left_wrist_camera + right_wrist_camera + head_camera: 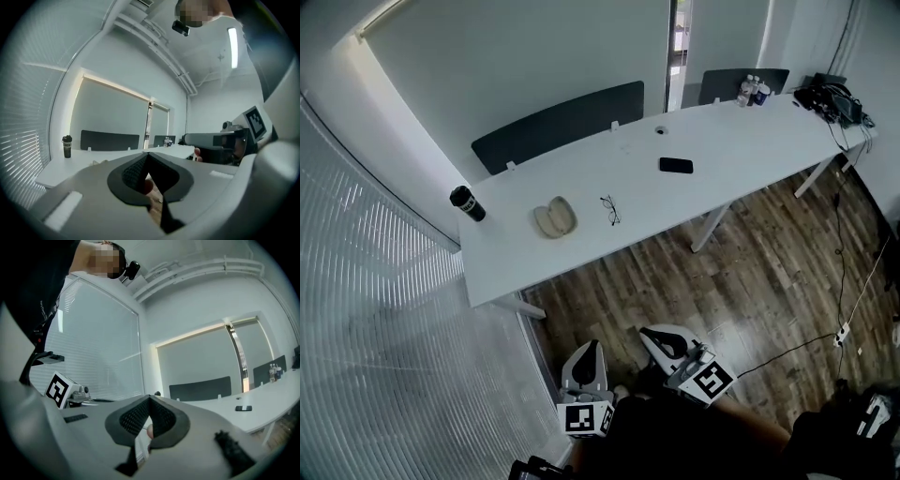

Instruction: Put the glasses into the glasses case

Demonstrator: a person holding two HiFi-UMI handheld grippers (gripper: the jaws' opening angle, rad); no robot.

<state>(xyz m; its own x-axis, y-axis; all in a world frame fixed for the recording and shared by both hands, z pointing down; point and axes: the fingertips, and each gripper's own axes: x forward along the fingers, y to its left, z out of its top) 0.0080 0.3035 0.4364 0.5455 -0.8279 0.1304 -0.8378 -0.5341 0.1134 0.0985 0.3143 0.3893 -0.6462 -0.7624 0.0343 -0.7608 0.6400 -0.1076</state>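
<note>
In the head view the thin-framed glasses [610, 209] lie on the white table [722, 141], just right of the open beige glasses case [554, 220]. Both grippers hang low over the wooden floor, well short of the table's near edge. My left gripper [589, 349] [148, 154] is shut with nothing between its fingers. My right gripper [654, 336] [150, 398] is beside it on the right, also shut and empty. Both point roughly level toward the table. The glasses and case are hidden behind the jaws in both gripper views.
A black cup [467, 202] [67, 146] stands at the table's left end and a black phone [676, 165] [243, 408] lies right of the glasses. Bottles [753, 91] and dark gear [834, 101] sit at the far right end. Dark chairs [558, 122] line the far side; window blinds [384, 309] run along the left.
</note>
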